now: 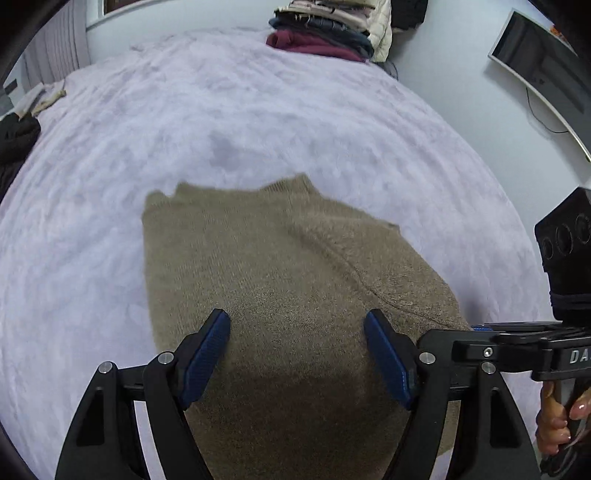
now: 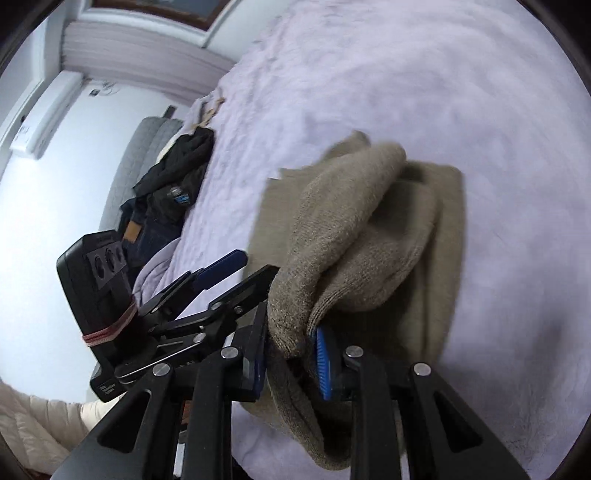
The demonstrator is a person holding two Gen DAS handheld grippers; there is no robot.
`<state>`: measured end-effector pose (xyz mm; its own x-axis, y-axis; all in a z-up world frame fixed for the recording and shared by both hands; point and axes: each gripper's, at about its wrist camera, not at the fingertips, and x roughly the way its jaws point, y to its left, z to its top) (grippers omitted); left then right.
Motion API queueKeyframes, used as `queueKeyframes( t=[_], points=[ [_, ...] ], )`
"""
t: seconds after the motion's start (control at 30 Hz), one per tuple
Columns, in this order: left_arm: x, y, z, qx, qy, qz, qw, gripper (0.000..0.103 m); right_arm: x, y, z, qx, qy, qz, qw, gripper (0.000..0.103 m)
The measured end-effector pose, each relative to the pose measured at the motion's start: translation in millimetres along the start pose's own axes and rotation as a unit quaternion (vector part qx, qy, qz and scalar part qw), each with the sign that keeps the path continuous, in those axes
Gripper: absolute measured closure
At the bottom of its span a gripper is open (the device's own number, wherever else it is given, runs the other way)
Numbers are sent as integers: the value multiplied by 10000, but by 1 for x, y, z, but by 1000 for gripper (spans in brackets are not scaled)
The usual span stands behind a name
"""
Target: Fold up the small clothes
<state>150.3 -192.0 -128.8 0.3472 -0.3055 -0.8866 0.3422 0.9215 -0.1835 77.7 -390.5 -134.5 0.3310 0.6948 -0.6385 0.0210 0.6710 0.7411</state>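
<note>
A tan knit sweater (image 1: 280, 266) lies on the lavender bed cover (image 1: 229, 110), its near part folded over. My left gripper (image 1: 297, 328) hovers over the near half of it, open, with the blue pads (image 1: 207, 350) wide apart and nothing pinched between them. In the right wrist view my right gripper (image 2: 290, 356) is shut on a bunched fold of the sweater (image 2: 354, 236), lifted off the cover. The rest of the garment trails away behind it. The left gripper (image 2: 247, 269) shows there at the left, open and beside the sweater's edge.
A stack of folded clothes (image 1: 325, 33) sits at the bed's far end. Dark garments and jeans (image 2: 166, 192) are heaped along one side of the bed. A screen (image 1: 543, 70) hangs on the wall. A hand (image 1: 557, 421) grips the right tool's handle.
</note>
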Motion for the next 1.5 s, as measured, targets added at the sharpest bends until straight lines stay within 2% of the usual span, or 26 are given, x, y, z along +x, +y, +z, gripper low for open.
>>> queueKeyframes(
  t=[0.03,0.13,0.27,0.37,0.43,0.5,0.57,0.6,0.63,0.73,0.83,0.93,0.97,1.0,1.03,1.1,1.13,1.2,1.27,1.3,1.33,1.4,1.5],
  points=[
    [4,-2,-4,43,19,90,9999,27,7,-20,-4,256,40,-71,9996,79],
    [-4,-2,-8,205,-65,206,9996,27,15,-46,-10,697,58,5,9976,57],
    [-27,19,-9,105,-154,391,9991,26,15,-43,1,721,-157,352,9967,57],
    [-31,42,-7,-53,-200,677,9975,25,15,-46,16,931,-329,633,9931,56],
    [-22,56,-10,-198,-44,803,9966,25,21,-53,26,1148,-337,928,9885,55],
    [-10,63,-19,-310,163,777,9964,25,32,-69,32,1606,-173,1339,9778,55],
    [-2,62,-29,-319,260,732,9965,25,41,-71,38,1864,-237,1346,9729,56],
    [-2,60,-34,-277,235,724,9967,25,38,-62,42,1644,-374,1235,9779,56],
    [-3,58,-37,-234,191,729,9969,25,31,-42,47,1160,-530,1223,9843,56],
    [-3,55,-41,-209,163,737,9969,25,21,7,54,154,-521,1441,9881,56],
    [0,57,-39,-293,212,730,9967,25,28,30,66,-378,-236,1063,9933,56],
    [0,55,-39,-292,237,746,9965,25,40,8,79,146,-179,651,9976,56],
    [-1,53,-39,-268,239,746,9966,25,41,-1,82,337,-239,411,9983,60],
    [-2,51,-39,-214,227,773,9965,25,39,-4,82,331,-355,282,9984,75],
    [-1,48,-39,-144,216,808,9964,25,35,-6,82,210,-518,-48,9984,77],
    [2,41,-42,-3,250,813,9964,25,32,-21,80,287,-479,-872,9946,77],
    [2,40,-42,16,260,806,9964,24,31,-27,77,380,-458,-1138,9917,76],
    [-2,42,-40,-47,240,800,9965,25,18,-26,67,393,-585,-1128,9911,73],
    [-8,50,-39,-205,235,723,9969,25,1,-13,53,326,-662,-797,9941,66],
    [-11,55,-38,-267,235,715,9968,25,-5,-6,44,316,-641,-504,9962,59],
    [-13,58,-37,-291,235,740,9966,25,-5,2,38,305,-563,-240,9977,59],
    [-16,63,-37,-278,232,811,9960,25,-1,7,26,323,-208,-21,9993,59],
    [-15,65,-38,-268,298,873,9954,24,21,2,11,439,303,-267,9982,59]
  ],
)
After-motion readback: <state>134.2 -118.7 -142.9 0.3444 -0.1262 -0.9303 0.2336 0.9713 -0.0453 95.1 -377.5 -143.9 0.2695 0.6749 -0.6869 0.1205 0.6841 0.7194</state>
